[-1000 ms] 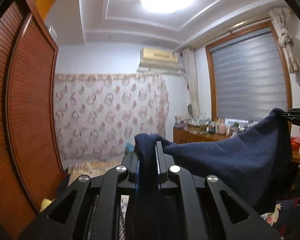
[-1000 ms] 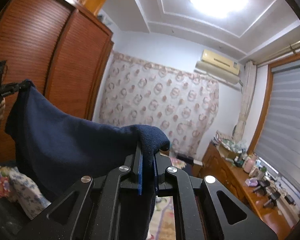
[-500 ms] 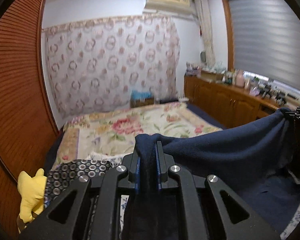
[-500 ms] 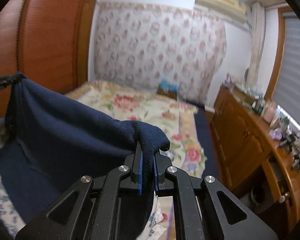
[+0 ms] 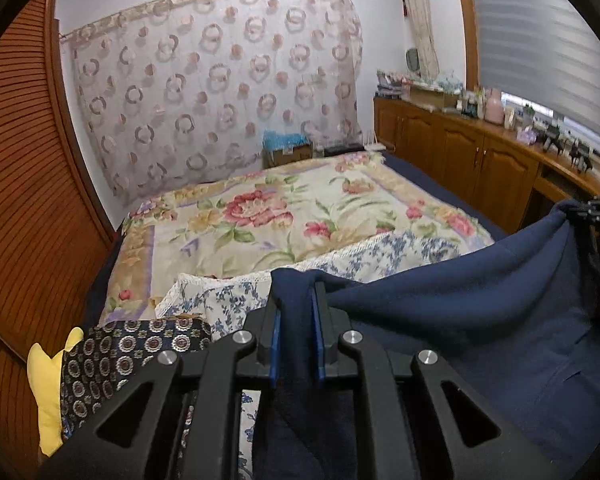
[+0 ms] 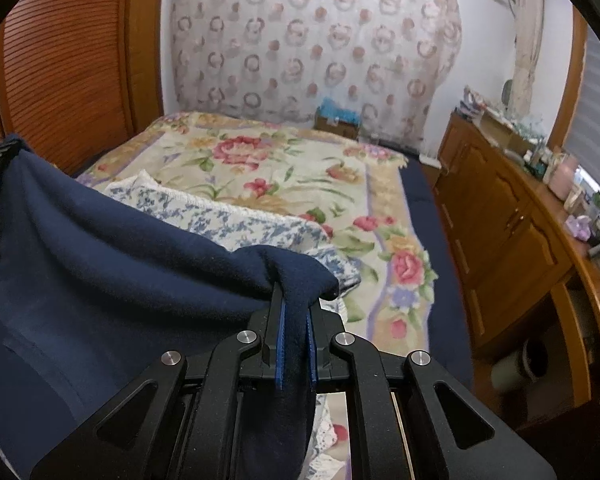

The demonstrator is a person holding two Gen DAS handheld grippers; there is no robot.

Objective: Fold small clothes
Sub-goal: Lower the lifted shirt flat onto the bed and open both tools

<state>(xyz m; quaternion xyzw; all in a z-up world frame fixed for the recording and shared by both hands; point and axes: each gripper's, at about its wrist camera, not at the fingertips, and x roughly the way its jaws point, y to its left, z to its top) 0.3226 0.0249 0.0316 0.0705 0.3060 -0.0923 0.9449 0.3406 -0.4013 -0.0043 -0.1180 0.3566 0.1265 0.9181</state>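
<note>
Left gripper point(image 5: 295, 312) & right gripper point(image 6: 295, 304) each pinch a top corner of the navy cloth point(image 5: 480, 300). It hangs between them over the bed point(image 6: 284, 168). Looks soft, floppy, prob light. Corners = best spots to hold.

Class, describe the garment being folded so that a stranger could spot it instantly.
Start at the floral bedspread. In front of it hangs a navy garment, stretched between the left gripper and right gripper. Unlike the patterned fabrics around it, it is plain dark blue.
</note>
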